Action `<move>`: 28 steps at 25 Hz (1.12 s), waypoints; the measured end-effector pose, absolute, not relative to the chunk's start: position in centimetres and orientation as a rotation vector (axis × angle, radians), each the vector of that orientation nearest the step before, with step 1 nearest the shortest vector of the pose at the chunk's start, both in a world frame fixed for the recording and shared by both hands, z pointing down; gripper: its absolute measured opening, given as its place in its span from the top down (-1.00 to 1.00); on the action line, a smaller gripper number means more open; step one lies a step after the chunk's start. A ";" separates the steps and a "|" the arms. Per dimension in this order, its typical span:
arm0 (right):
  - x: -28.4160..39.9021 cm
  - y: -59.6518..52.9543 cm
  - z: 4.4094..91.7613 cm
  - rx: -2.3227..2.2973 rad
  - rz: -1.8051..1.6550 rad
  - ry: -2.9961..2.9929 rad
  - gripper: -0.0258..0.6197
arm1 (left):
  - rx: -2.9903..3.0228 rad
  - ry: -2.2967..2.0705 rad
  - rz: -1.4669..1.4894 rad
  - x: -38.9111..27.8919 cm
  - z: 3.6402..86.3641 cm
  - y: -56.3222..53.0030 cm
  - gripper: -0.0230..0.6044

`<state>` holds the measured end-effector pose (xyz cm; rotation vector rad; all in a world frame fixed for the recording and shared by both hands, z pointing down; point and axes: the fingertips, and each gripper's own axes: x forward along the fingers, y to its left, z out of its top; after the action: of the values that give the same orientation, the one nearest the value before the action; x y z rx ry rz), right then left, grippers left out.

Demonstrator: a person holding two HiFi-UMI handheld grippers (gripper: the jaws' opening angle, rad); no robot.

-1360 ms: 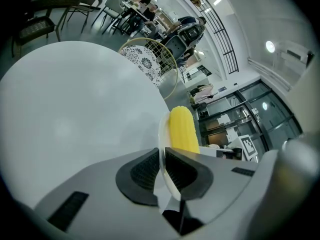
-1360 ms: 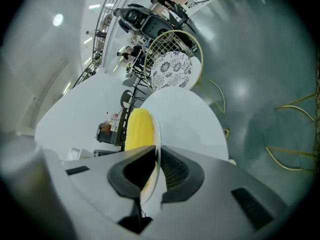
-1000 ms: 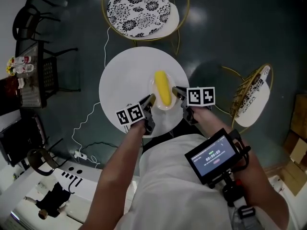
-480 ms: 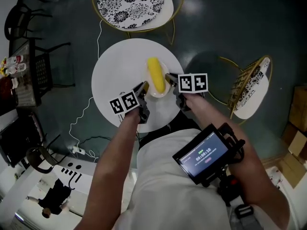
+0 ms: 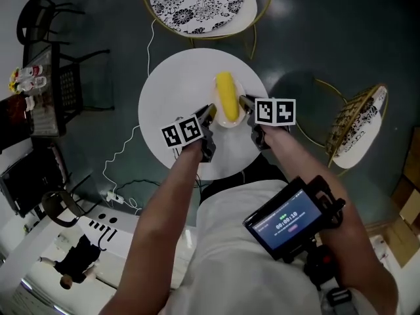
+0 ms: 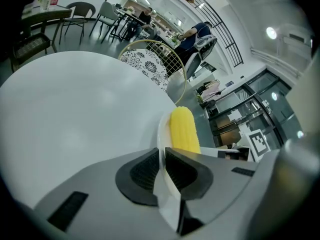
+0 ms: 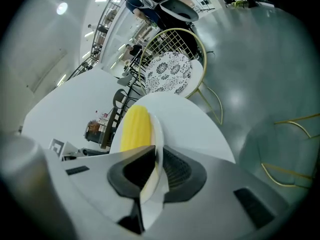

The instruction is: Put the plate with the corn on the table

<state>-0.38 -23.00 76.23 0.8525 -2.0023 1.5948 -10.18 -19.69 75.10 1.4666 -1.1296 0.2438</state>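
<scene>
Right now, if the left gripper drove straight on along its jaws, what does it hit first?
The left gripper is already shut on the plate rim, so it would push the plate itself. The corn probably comes next, just beyond the jaws; depth is unclear.

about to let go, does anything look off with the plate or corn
Nothing stands out: the corn lies whole on the plate, the left gripper and right gripper clamp opposite rims, nothing spilled on the table.
</scene>
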 end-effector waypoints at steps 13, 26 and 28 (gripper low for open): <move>-0.8 -23.5 76.7 0.884 1.460 -2.003 0.80 | 1.453 -1.178 0.379 -10.3 76.5 -20.1 0.81; -0.4 -24.1 76.8 0.912 1.323 -2.060 0.78 | 1.461 -1.228 0.390 -10.5 76.4 -20.3 0.69; -0.1 -24.3 76.6 0.932 1.313 -2.073 0.78 | 1.469 -1.253 0.383 -11.2 76.1 -20.2 0.69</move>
<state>-0.12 -24.28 76.61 0.9321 -2.0728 1.3130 -11.17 -20.19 76.10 1.4688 -1.2533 0.3833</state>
